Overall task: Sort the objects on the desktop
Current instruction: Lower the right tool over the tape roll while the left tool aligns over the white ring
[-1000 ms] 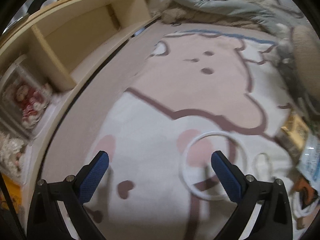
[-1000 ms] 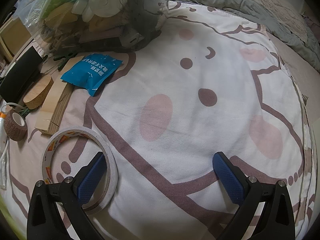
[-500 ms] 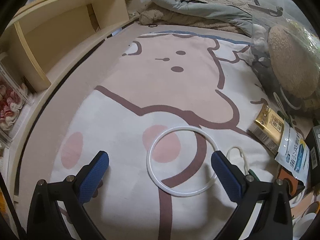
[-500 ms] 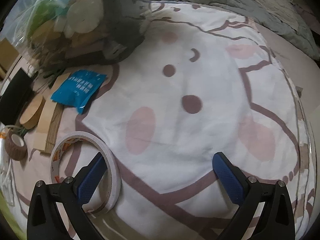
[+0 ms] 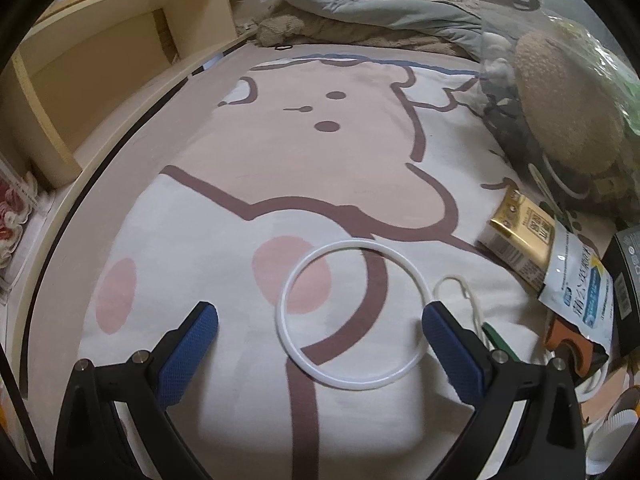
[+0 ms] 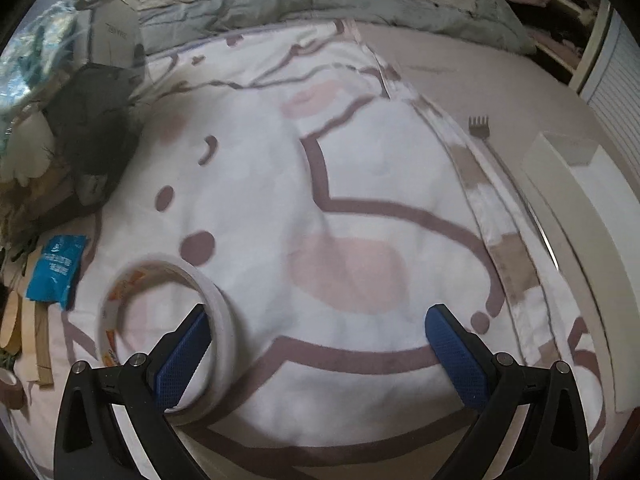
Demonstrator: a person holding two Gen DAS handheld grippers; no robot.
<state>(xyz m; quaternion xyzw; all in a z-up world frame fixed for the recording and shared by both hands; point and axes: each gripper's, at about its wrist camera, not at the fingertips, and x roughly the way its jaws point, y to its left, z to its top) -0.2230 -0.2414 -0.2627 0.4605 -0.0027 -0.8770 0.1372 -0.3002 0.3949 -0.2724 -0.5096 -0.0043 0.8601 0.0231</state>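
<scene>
A thin white ring (image 5: 292, 344) lies flat on the cartoon-print bedsheet (image 5: 240, 200), just ahead of my open left gripper (image 5: 320, 320) and nearer its right finger (image 5: 448, 344). In the right wrist view a wide roll of double-sided tape (image 6: 224, 320) looks tilted or lifted off the sheet, its rim against the left finger (image 6: 184, 356) of my right gripper (image 6: 320, 316). That gripper is open with nothing between the fingers. A blue sachet (image 6: 56, 268) lies further left.
A gold box (image 5: 516, 232), a white-blue pouch (image 5: 580, 292), white cord (image 5: 460, 288) and a black box (image 5: 628, 264) crowd the right side. A clear bag of items (image 5: 568, 112) and grey duvet (image 5: 400, 12) sit behind. Wooden shelf (image 5: 100, 80) on the left. A fork-like tool (image 6: 480, 126) and white board (image 6: 568, 184) lie right.
The left view has swung right and closer, so the white ring now sits between the fingers' line. The right view has panned right, and the tape roll has come up against the left finger.
</scene>
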